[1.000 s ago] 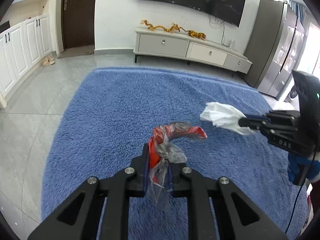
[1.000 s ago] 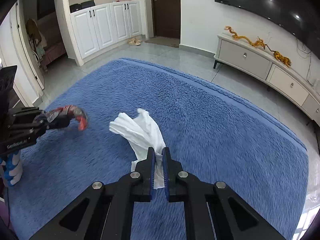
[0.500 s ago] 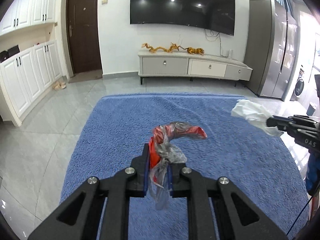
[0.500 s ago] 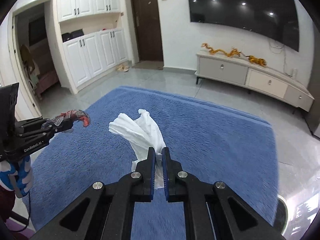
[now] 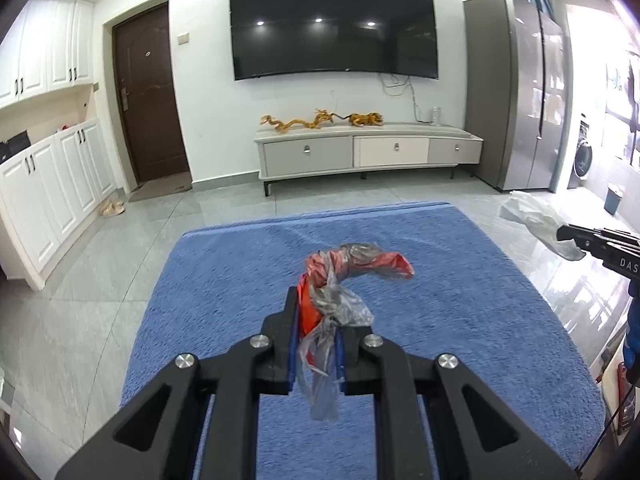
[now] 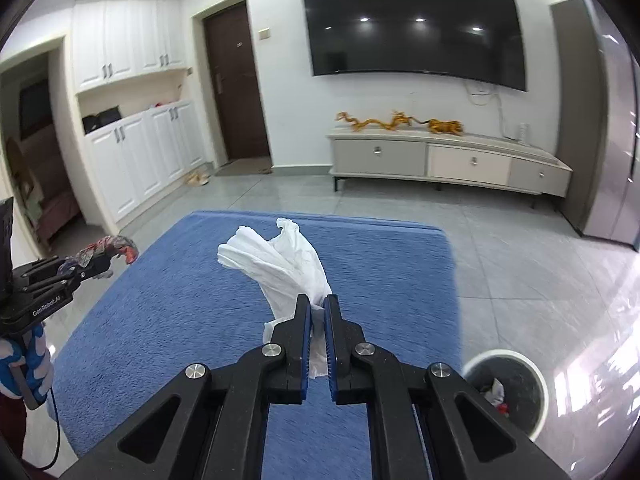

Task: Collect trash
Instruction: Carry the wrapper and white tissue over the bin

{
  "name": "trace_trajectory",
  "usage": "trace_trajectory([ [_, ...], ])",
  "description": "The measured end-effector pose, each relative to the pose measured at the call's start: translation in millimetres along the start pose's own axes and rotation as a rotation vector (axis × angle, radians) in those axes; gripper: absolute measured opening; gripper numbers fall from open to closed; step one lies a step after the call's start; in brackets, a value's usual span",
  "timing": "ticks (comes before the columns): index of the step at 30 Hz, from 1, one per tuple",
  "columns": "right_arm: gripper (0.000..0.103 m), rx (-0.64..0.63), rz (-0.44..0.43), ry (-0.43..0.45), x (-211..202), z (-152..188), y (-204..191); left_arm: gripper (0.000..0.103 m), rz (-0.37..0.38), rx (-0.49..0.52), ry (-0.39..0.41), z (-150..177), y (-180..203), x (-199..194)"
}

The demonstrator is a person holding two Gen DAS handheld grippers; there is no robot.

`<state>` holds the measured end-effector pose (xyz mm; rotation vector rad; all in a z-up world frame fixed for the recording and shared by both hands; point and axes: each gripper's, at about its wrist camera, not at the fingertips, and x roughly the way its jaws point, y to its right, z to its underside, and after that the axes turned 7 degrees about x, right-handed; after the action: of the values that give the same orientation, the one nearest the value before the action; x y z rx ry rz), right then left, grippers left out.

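My left hand-held gripper (image 5: 316, 320) pinches red wrapper (image 5: 352, 266), right hand-held gripper (image 6: 316, 312) pinches white tissue (image 6: 280, 258); thin grip, either may slip before bin (image 6: 505, 390).

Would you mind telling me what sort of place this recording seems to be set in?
Most likely a home living room: a large black wall-mounted television hangs above a low grey drawer cabinet, and a fluffy blue rug covers the grey tiled floor.

Your wrist views: both raised above the rug (image 5: 240, 280), facing the TV (image 5: 332, 28) wall; shared: rug, TV, cabinet (image 6: 448, 160).
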<state>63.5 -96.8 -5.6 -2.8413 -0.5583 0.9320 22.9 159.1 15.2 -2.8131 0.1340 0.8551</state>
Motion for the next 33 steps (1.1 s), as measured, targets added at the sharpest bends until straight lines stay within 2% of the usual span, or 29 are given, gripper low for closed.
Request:
trace_trajectory([
  [6,0.007,0.092,0.067,0.043,-24.7,5.6,43.0,0.013,0.032,0.065,0.000,-21.5,39.1,6.7],
  [13,0.007,0.202,0.209,0.067,-37.1,11.2,92.8,0.013,0.111,0.163,-0.021,-50.9,101.2,39.2],
  [17,0.007,0.266,0.281,0.073,-37.3,11.1,122.4,0.013,0.198,0.201,-0.048,-76.0,143.9,69.0],
  [22,0.007,0.371,0.378,0.067,-34.4,13.2,167.6,0.013,0.367,0.226,-0.109,-104.5,209.5,116.8],
  [27,0.007,0.477,0.465,0.020,-21.7,28.0,214.0,0.013,0.524,0.261,-0.213,-113.3,280.8,166.8],
  [31,0.007,0.580,0.512,-0.040,0.5,48.2,249.4,0.013,0.597,0.283,-0.291,-109.1,330.6,202.7],
  [33,0.007,0.619,0.536,-0.064,9.9,57.9,263.4,0.014,0.607,0.279,-0.322,-104.6,347.2,219.4],
])
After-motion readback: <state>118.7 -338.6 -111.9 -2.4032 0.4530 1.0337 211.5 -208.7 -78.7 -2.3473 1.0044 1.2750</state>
